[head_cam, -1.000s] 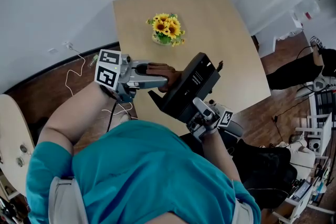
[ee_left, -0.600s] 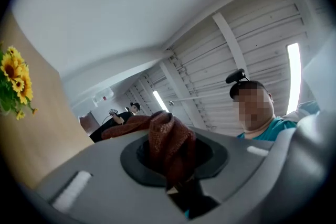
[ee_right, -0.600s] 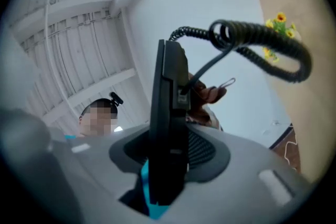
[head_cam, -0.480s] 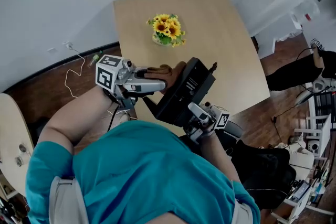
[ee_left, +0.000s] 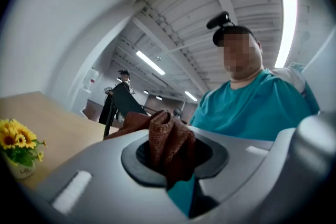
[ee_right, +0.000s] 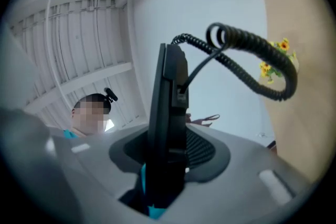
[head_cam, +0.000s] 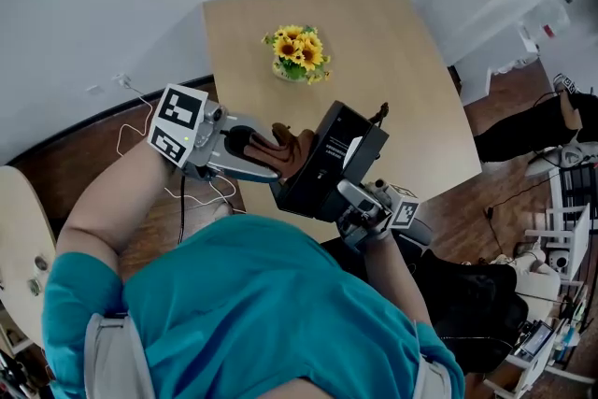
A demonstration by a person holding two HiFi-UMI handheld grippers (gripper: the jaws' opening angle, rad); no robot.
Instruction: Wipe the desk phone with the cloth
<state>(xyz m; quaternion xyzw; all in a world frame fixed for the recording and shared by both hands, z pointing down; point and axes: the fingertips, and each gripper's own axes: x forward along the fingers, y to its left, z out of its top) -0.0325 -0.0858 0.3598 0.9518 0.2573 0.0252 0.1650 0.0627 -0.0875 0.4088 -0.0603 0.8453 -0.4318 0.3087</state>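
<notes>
1. Hovering above the table's [head_cam: 374, 51] near edge: phone [head_cam: 332, 159], tilted up, likely to expose its sides.
2. Right gripper [head_cam: 353, 198] clamps the phone's lower edge, jaws partly apart.
3. Left gripper [head_cam: 271, 159] pinches the cloth [head_cam: 291, 148], pressed against the phone's side.
4. Flowers [head_cam: 299, 51] toward the far edge, well apart; coiled cord [ee_right: 252, 55] hangs loose, may snag.

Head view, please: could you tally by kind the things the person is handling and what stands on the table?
desk phone: 1
cloth: 1
grippers: 2, the left gripper and the right gripper
sunflower pot: 1
Total: 5
</notes>
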